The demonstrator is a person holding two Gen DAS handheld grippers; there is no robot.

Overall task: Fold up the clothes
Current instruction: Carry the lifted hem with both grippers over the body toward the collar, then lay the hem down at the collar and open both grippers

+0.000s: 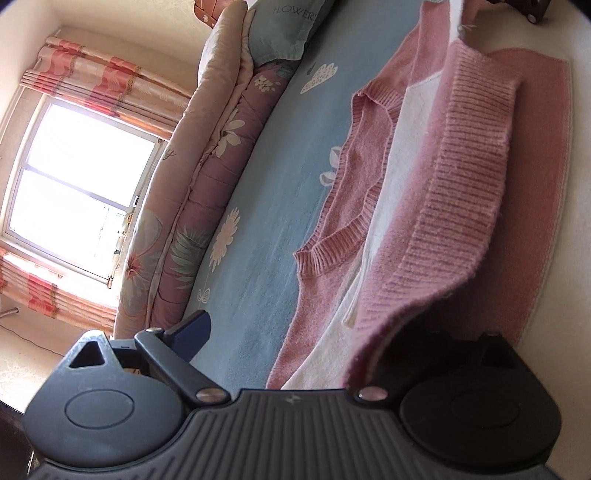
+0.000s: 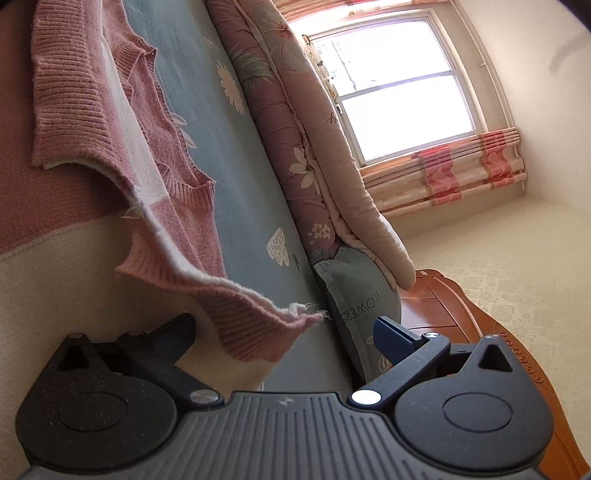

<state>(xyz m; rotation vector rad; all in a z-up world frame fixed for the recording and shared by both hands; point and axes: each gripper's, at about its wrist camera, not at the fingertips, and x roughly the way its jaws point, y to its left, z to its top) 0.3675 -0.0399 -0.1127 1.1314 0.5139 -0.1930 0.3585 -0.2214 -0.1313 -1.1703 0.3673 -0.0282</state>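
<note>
A pink and white knit sweater (image 1: 373, 206) lies on a blue flowered bedsheet (image 1: 266, 229). Its ribbed hem (image 1: 461, 206) is folded up over the body. My left gripper (image 1: 295, 332) is open; the left finger (image 1: 192, 328) shows, the right finger is hidden under the ribbed hem. In the right wrist view the sweater (image 2: 155, 155) lies to the left, and a ribbed corner (image 2: 258, 317) hangs loose between the fingers of my right gripper (image 2: 284, 325), which is open. Neither gripper pinches the cloth.
A rolled flowered quilt (image 1: 207, 177) and a grey-green pillow (image 1: 284, 33) lie along the far side of the bed. The pillow (image 2: 354, 295) and a wooden headboard (image 2: 454, 314) show in the right wrist view. A window with pink curtains (image 1: 81, 173) is behind.
</note>
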